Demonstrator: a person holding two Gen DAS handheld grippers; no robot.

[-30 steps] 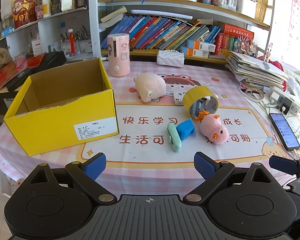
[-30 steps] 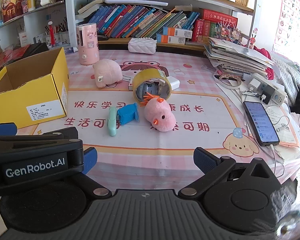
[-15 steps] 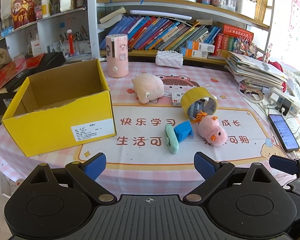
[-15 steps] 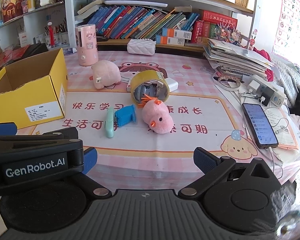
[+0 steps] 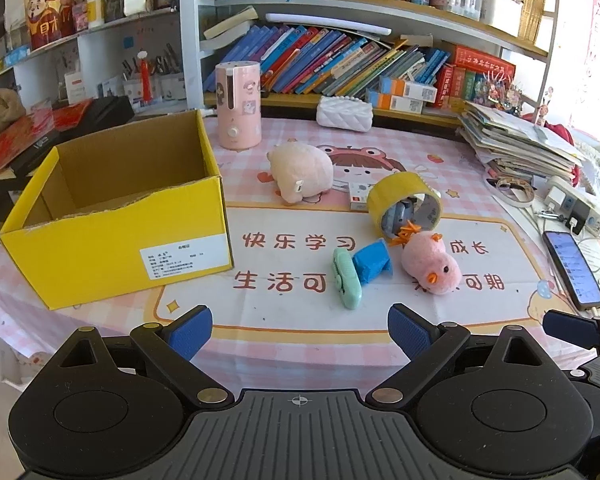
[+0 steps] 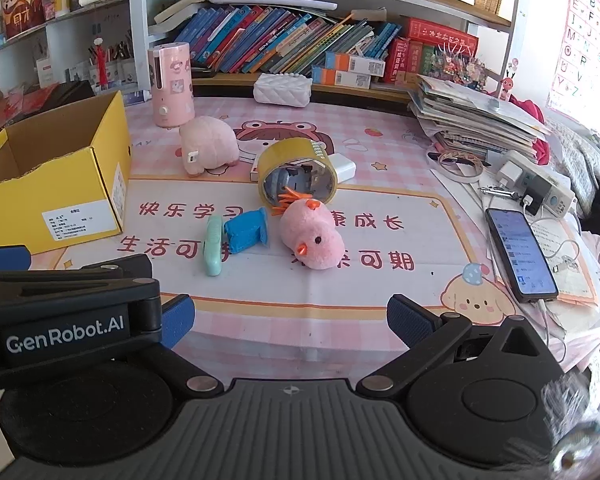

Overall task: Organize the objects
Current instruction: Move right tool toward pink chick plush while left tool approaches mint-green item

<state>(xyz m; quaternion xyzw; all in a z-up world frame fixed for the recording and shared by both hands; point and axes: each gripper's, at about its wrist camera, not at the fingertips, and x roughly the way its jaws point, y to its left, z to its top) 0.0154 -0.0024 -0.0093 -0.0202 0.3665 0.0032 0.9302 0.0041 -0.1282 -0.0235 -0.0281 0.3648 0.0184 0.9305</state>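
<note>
Near the front edge of the desk [image 5: 300, 344], both grippers hover side by side above the pink checked cloth, neither touching anything. The left gripper [image 5: 300, 334] has its jaws spread wide and empty; the right gripper [image 6: 290, 320] likewise has its jaws released, with nothing between them. From the left wrist view, a yellow cardboard box [image 5: 112, 256] stands open-topped at about ten o'clock. Toward twelve o'clock sits a pale plush pig [image 5: 300, 174], and behind it a pink cylindrical canister [image 5: 238, 104] stands upright. At about one o'clock a roll of yellow tape [image 5: 404, 200] rests on its edge, tilted, with a small white box [image 5: 358, 196] just beside it. Nearer lie a mint-green clip [image 5: 346, 278] touching a blue block [image 5: 372, 262], and a pink plush chick [image 5: 432, 268] on its side just beside them. A smartphone [image 5: 574, 268] lies at three o'clock, well apart.
</note>
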